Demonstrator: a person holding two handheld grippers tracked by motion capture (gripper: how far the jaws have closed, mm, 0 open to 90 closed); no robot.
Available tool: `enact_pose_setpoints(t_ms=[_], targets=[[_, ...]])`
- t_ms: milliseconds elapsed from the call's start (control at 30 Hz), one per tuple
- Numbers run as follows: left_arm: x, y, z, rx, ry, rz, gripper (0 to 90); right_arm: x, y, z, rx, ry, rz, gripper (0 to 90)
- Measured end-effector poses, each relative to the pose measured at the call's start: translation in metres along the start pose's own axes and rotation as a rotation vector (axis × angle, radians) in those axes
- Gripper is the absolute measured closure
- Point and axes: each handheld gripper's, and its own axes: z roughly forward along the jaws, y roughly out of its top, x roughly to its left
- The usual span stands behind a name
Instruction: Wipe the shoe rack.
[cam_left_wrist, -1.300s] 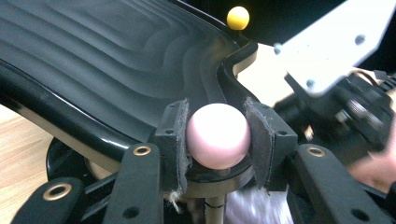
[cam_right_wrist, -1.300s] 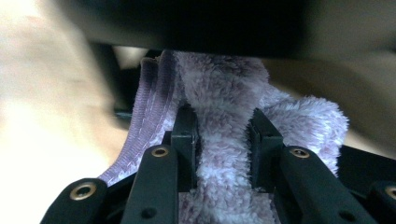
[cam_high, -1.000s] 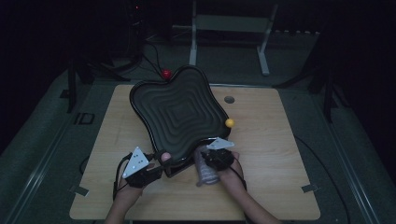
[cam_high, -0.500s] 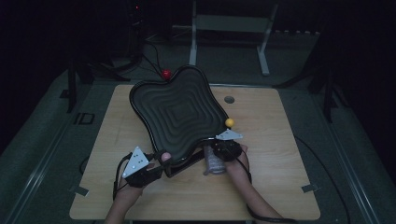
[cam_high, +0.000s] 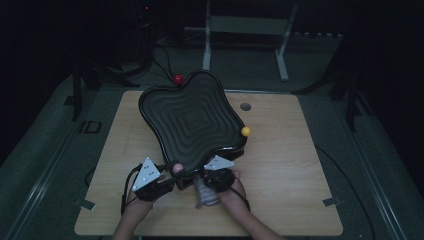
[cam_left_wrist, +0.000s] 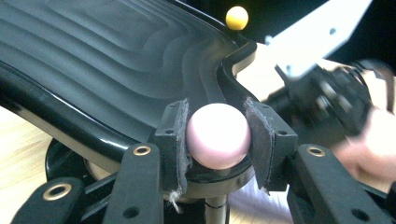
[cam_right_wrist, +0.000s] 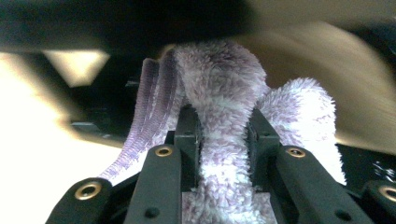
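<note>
Since the earlier frames the right gripper (cam_high: 212, 176) has slid back toward the middle of the tray's near edge, carrying its cloth (cam_high: 206, 192) with it; its jaws have just been closing and now pinch the fluffy purple cloth (cam_right_wrist: 223, 154) tightly between the pads. The left gripper (cam_high: 170, 175) has kept its place, jaws partly closed around one pale pink ball (cam_left_wrist: 218, 135) on a knob at the tray's near corner. One black tray (cam_high: 192, 117) with wavy ridges rests tilted on the wooden desk (cam_high: 295, 165). Three corner balls can be counted: the pink one (cam_high: 177, 167), one yellow (cam_high: 246, 131) at the right corner, one red (cam_high: 178, 79) at the far corner.
</note>
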Motion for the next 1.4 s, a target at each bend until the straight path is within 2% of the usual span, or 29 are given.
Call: enact_pose_setpoints(t_ms=[67,133,233,367,467,533,733,900,1000,1100,1200,1300,1400], targets=[[0.000,0.001,0.000,0.009,0.003,0.004,59.9,0.017,0.004,0.004,-0.002,0.031,-0.033,71.4],[0.000,0.001,-0.001,0.009,0.004,0.001,59.9,0.028,0.006,0.007,-0.004,0.027,-0.043,71.5],[0.002,0.001,-0.001,0.009,-0.005,0.002,59.9,0.023,0.006,0.007,-0.004,0.064,-0.025,71.1],[0.002,0.000,-0.001,0.001,-0.010,-0.006,59.9,0.016,0.005,0.006,-0.003,0.069,-0.064,70.8],[0.003,0.000,-0.002,0.002,-0.013,-0.005,59.9,0.005,0.003,0.003,0.003,0.038,-0.088,70.6],[0.003,0.000,-0.001,0.000,-0.016,-0.006,59.9,-0.008,0.001,0.000,0.010,0.011,-0.085,70.5],[0.003,0.000,-0.001,0.003,-0.018,-0.004,59.9,-0.056,-0.010,-0.010,0.010,-0.086,-0.011,70.0],[0.004,0.000,-0.001,0.001,-0.021,-0.004,60.0,-0.081,-0.017,-0.017,0.012,-0.184,0.017,69.0],[0.004,-0.001,-0.001,-0.006,-0.020,-0.004,59.9,-0.095,-0.020,-0.019,0.003,-0.177,0.073,68.9],[0.004,-0.001,-0.001,-0.004,-0.022,-0.005,59.9,-0.091,-0.018,-0.018,0.014,-0.195,0.078,70.0],[0.004,-0.001,-0.001,-0.003,-0.018,-0.003,59.9,-0.088,-0.017,-0.017,0.012,-0.201,0.104,70.6],[0.003,0.000,-0.001,0.004,-0.017,-0.003,59.9,-0.079,-0.014,-0.015,0.018,-0.161,0.103,70.6],[0.003,-0.001,-0.001,-0.003,-0.016,-0.006,59.9,-0.064,-0.010,-0.010,0.009,-0.120,0.090,70.4]])
